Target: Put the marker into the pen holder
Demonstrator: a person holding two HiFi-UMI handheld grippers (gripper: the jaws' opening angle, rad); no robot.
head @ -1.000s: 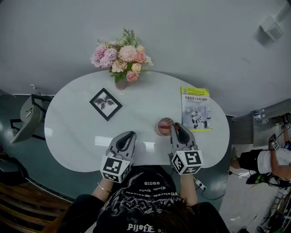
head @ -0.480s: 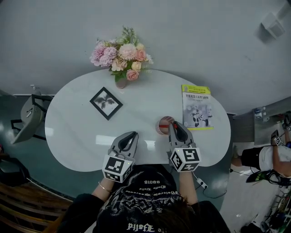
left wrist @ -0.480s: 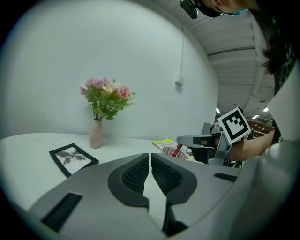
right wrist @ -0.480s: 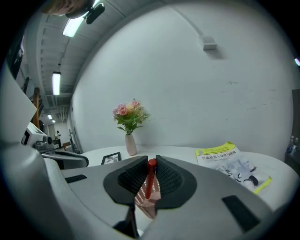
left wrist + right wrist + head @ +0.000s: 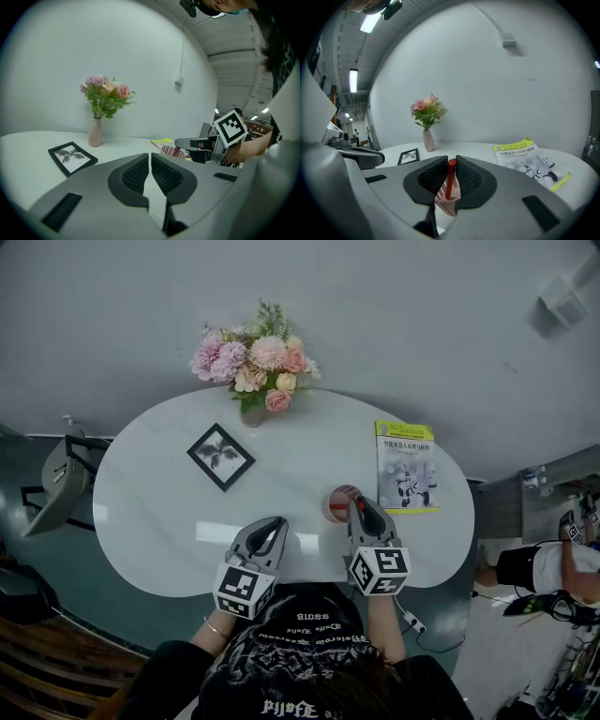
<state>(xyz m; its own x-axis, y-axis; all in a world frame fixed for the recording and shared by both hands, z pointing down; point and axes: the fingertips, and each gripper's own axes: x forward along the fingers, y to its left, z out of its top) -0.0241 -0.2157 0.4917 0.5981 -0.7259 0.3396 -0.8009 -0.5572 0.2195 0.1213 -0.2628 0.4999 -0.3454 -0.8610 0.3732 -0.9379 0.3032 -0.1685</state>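
At lower centre, the right hand-held gripper (image 5: 355,506), clamped on the marker (image 5: 450,180), has edged left over the pen holder (image 5: 444,202); the drop looks close. The left hand-held gripper (image 5: 149,172) sits closed, empty.

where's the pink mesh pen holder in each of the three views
Head view: pen holder right of table centre, at the right gripper's tip.
Left gripper view: pen holder right of centre, partly behind the right gripper.
Right gripper view: pen holder low centre, between the fingers, behind the red marker.
Shared landmark: the flower vase.
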